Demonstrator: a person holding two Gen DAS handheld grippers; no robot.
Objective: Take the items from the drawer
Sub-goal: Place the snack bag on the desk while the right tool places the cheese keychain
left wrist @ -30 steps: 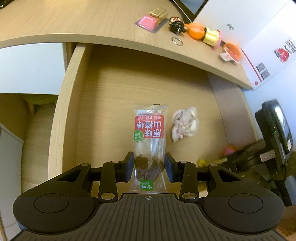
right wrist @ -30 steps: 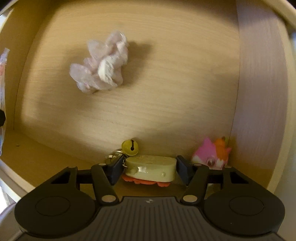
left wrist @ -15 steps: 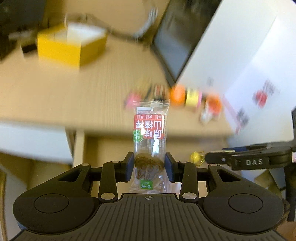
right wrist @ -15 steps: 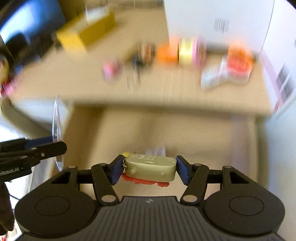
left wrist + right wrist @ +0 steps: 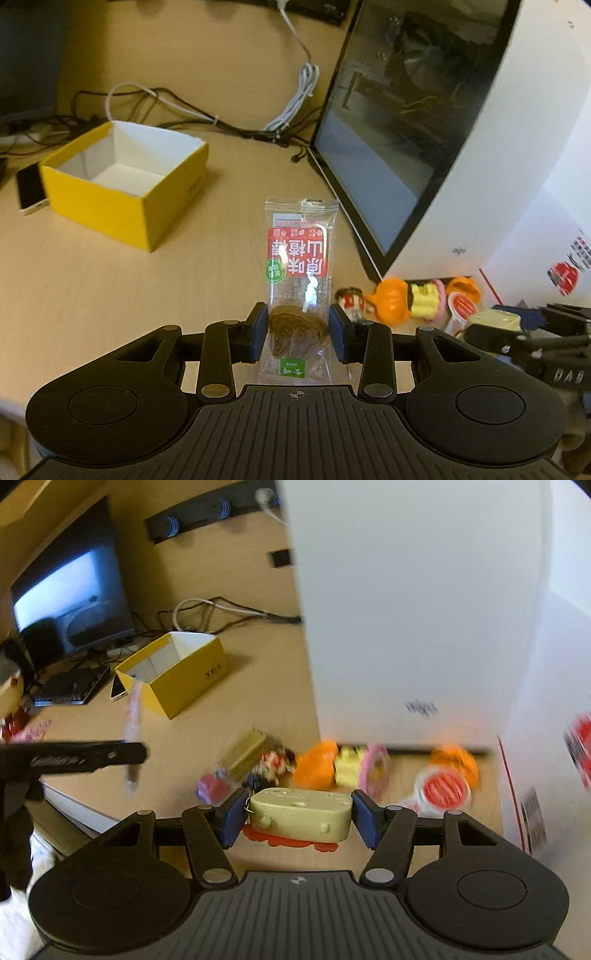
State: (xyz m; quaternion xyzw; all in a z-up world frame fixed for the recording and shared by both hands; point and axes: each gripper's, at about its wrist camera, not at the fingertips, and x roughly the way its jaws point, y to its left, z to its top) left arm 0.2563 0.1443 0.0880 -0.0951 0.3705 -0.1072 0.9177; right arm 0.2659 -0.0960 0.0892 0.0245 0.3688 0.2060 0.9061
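Snack packet (image 5: 297, 280) upright over desk (image 5: 92, 288), clamped low by left gripper (image 5: 297, 334), label end free, ready to join toys (image 5: 406, 297) by computer case (image 5: 480, 147). From right wrist: pale toy (image 5: 300, 814) gripped endwise in right gripper (image 5: 300, 819), above same cluster.

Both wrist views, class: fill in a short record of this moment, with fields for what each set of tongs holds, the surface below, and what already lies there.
left tongs: closed on a clear snack packet with a red label
right tongs: closed on a pale green toy with a red underside
surface below: wooden desk
already on desk: yellow open box, a row of small orange and yellow toys beside a white box
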